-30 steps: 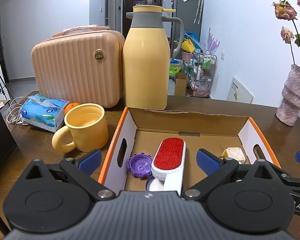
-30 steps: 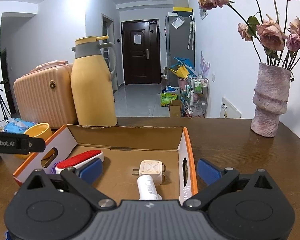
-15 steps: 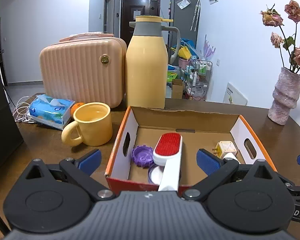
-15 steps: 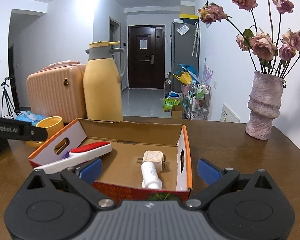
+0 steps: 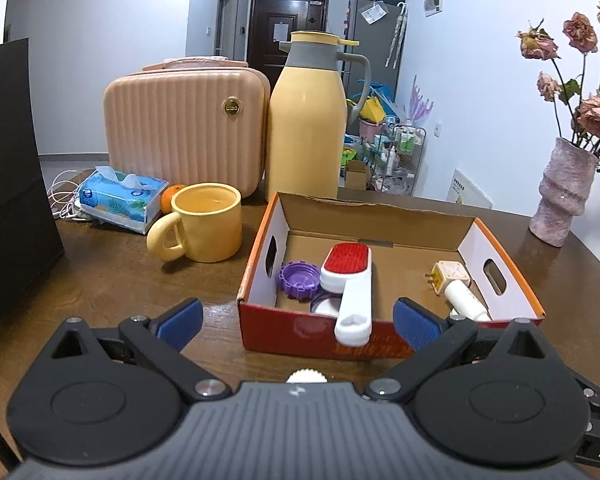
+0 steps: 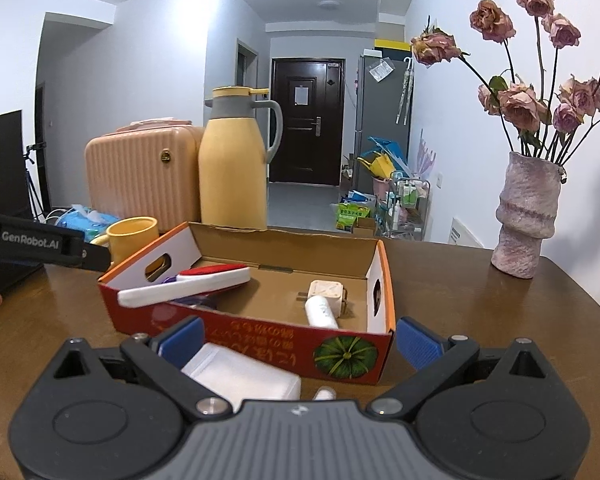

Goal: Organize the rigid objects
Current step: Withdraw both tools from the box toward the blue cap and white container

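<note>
Item: box (image 5: pixel 384 336), cardboard, open-topped, on the table (image 5: pixel 112 280); I used it as my landmark. Contents: brush (image 5: pixel 350 276), red pad up, leaning with its white handle over the near wall; purple cap (image 5: pixel 298 279) beside it toward the left wall; a round lid partly hidden under the brush; plug (image 5: pixel 450 274) and white tube (image 5: pixel 466 302) touching near the right wall. Outside, just in front of the near wall: a white case (image 6: pixel 242 374) and a small white cylinder (image 6: pixel 325 393), both low in the right wrist view, still to be put away by my judgement. Tools: left gripper (image 5: pixel 298 318) spread wide, empty, short of the near wall; right gripper (image 6: pixel 298 338) likewise wide and empty, poised above the case. Handling note: I judged the case the next pick; I would have lowered the right gripper squarely over its short span, closed on the flat sides, lifted clear of the near wall, and set it in the bare middle of the box, away from the brush handle, which looked liable to tip out if bumped.
</note>
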A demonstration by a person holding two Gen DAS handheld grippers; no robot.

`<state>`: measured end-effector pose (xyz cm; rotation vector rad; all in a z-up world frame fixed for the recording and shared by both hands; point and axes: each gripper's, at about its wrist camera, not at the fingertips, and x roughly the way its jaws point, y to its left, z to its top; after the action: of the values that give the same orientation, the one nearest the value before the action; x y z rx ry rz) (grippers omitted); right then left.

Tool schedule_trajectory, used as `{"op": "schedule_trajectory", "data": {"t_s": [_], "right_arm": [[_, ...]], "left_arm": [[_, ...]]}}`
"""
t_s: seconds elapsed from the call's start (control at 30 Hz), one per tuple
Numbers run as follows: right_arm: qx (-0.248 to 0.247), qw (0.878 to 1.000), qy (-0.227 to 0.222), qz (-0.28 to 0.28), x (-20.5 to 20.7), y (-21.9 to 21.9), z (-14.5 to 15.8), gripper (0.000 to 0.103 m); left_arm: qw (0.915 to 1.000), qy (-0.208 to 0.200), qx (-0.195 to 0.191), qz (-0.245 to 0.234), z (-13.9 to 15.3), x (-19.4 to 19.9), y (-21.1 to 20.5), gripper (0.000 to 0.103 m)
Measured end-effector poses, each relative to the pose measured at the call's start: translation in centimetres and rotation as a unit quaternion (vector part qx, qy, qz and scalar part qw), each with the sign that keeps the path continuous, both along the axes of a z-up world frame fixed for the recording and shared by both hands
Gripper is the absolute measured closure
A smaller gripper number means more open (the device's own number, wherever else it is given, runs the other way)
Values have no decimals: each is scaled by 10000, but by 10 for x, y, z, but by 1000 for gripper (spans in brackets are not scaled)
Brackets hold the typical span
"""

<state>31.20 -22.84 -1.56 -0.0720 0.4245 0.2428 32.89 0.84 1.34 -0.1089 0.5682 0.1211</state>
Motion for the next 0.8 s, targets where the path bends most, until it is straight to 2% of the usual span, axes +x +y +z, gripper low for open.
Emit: {"op": "schedule_trajectory", "data": {"t_s": [0.33,0.8], "right_arm": [[-101,9999,25,101,-31,10,-13,0],[-236,9995,209,82,-49,24,-40,0]], "left_arm": [[9999,-42,108,-52,-16,-27,7,0],[9995,44,208,-211,-44,-50,19,0]]}}
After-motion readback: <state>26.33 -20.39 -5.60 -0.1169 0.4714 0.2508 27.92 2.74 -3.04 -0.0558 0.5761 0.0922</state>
